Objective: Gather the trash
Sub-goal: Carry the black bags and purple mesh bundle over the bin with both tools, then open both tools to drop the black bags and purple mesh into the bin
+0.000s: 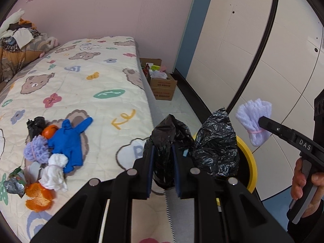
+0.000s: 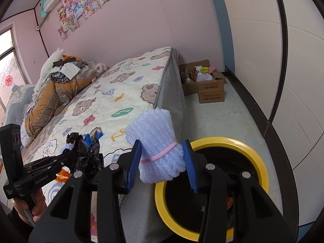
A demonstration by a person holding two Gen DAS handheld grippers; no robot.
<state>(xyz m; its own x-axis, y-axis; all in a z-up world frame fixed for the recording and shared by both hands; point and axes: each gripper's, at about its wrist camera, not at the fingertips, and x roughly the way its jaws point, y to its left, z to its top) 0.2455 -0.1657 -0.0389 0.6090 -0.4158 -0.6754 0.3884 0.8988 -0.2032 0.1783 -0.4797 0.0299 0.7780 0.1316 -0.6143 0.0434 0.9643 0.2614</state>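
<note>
Bed (image 1: 85, 75) with bear-print quilt (image 2: 113, 101) filled left of both views; piled clothing (image 2: 60, 77) at its far end. Two stacked cardboard boxes (image 1: 164, 85) on floor past foot of bed. Yellow-rimmed bin (image 2: 261, 158) on floor just beside bed edge, dark inside, some scraps visible at bottom. Remaining trash heaped on quilt: blue glove (image 1: 68, 139), white cloth bundle (image 1: 54, 172), orange peel (image 1: 38, 198), lilac foam ball (image 1: 36, 149), small black bag (image 1: 35, 125), foil wrapper (image 1: 14, 184). Left gripper (image 1: 163, 162) jaws clamped on crumpled black plastic bag (image 1: 168, 137), held over bed edge beside bin. Right gripper (image 2: 162, 162) jaws closed on lilac foam-net bundle (image 2: 154, 137) tied with pink band (image 2: 160, 152), held above near rim of bin.
</note>
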